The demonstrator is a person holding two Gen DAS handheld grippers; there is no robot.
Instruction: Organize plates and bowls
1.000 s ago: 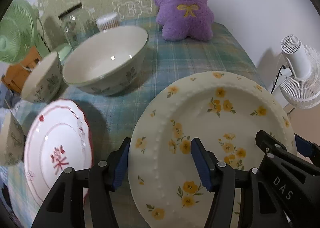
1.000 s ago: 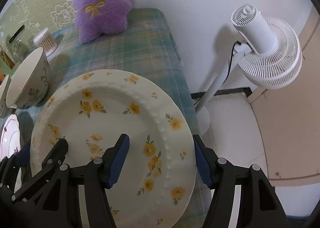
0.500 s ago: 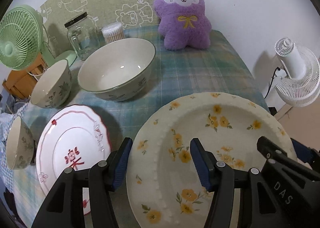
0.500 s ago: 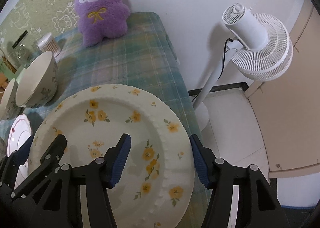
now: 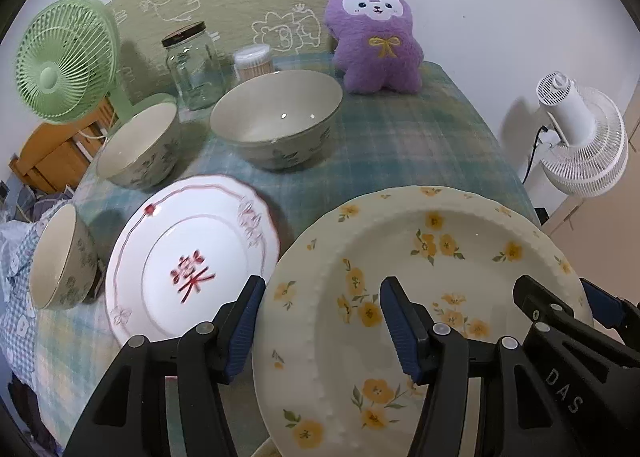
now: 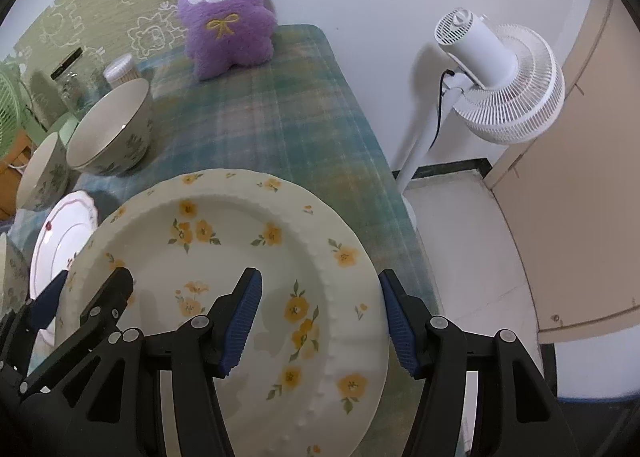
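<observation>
We see a cream plate (image 5: pixel 404 257) sprinkled with small yellow flowers and green leaves, and beside it a white plate (image 5: pixel 192 257) with a scalloped red line round its rim, pink blossoms and a red character at its centre. The three bowls (image 5: pixel 276 129) are cream inside and pale grey-green outside with darker leaf sprigs, on a tabletop (image 5: pixel 420 145) covered in a blue-green plaid cloth. Behind we see a purple plush toy (image 5: pixel 376 41) with a white face and yellow bow, a mint-green fan (image 5: pixel 64 65), a white fan (image 6: pixel 504 77), and black grippers with blue pads (image 6: pixel 240 317).
</observation>
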